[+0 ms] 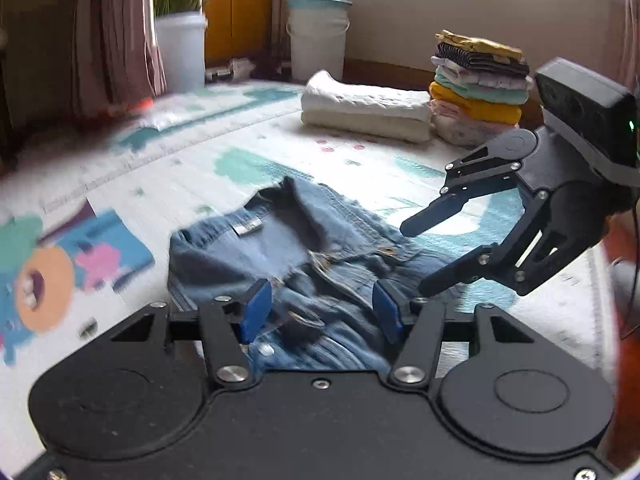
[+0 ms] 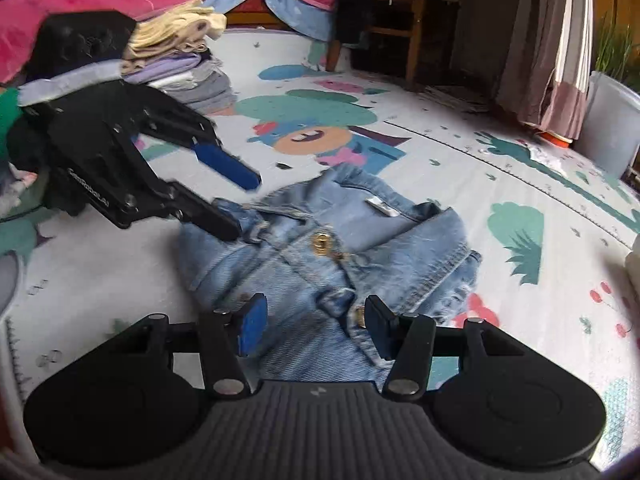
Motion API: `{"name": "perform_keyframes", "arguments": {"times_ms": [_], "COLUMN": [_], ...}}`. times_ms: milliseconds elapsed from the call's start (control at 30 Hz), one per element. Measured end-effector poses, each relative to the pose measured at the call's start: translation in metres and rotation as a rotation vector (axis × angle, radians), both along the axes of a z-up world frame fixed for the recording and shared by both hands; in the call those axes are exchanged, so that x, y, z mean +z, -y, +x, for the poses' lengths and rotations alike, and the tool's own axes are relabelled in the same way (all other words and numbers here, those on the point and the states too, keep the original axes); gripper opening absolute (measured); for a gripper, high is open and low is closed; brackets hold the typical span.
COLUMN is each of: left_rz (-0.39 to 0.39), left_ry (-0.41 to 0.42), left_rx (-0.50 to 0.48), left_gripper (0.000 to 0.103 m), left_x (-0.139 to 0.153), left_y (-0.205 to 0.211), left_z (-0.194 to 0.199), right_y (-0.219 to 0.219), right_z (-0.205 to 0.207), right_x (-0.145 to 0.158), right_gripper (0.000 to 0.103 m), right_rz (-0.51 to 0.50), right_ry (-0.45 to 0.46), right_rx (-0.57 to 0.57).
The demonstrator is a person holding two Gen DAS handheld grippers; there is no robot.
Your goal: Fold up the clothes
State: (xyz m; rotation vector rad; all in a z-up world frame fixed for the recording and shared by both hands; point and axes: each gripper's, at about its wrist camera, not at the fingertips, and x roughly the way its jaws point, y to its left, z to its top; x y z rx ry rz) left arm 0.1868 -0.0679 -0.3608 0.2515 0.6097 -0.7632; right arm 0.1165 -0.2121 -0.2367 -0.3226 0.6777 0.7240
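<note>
My left gripper (image 1: 320, 308) hangs with its jaws apart and empty over the crumpled denim jacket (image 1: 288, 248) on the play mat (image 1: 360, 160) — thick, limp cloth with hard buttons, best pinched at a hem or shoulder seam. My right gripper (image 2: 316, 320) is likewise parted, holding nothing — its right-side pad may be brushing a fold

Soft daylight, fisheye edges (slight blur)

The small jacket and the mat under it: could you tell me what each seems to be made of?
Jacket: faded blue denim, matte, judging by its twill weave, stitched seams and brass-coloured snaps. Mat: probably foam or vinyl play mat, smooth with a slight sheen and printed cartoons; the exact material is unclear.
</note>
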Motion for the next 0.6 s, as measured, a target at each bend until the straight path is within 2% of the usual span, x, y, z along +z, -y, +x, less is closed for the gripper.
{"name": "perform_keyframes", "arguments": {"times_ms": [33,100,167,200,267,300,433,500,600], "left_rz": [0.049,-0.031,-0.019,-0.041,-0.164,-0.23,-0.43,-0.539,-0.6], "left_ry": [-0.046,-0.107,-0.139,-0.123,-0.121,-0.158,-0.382,-0.508,-0.571], "left_rx": [0.009,0.047,0.038,0.048,0.128,0.193,0.41,0.471,0.472], "left_gripper": [0.061,0.068,0.066,0.065,0.065,0.066,0.066,0.066,0.067], "left_x": [-0.017,-0.027,-0.013,-0.001,0.017,0.021,-0.002,-0.018,-0.033], "left_y": [0.004,-0.01,-0.016,-0.023,-0.048,-0.064,-0.108,-0.116,-0.102], "left_z": [0.004,0.013,0.016,0.013,0.008,0.01,0.023,0.028,0.028], "right_y": [-0.001,0.005,0.004,0.002,0.016,0.025,0.06,0.064,0.055], "right_z": [0.007,0.02,0.028,0.027,0.02,0.025,0.067,0.079,0.083], "right_x": [-0.009,-0.024,-0.02,-0.013,0.002,0.006,-0.016,-0.035,-0.057], "right_gripper": [0.056,0.067,0.068,0.067,0.07,0.078,0.08,0.079,0.075], "right_rz": [-0.016,0.047,0.023,-0.002,0.068,0.129,0.333,0.373,0.402], "right_ry": [-0.033,-0.122,-0.157,-0.15,-0.116,-0.138,-0.343,-0.422,-0.501], "right_rx": [-0.002,-0.04,-0.028,-0.013,-0.055,-0.118,-0.43,-0.464,-0.46]}}
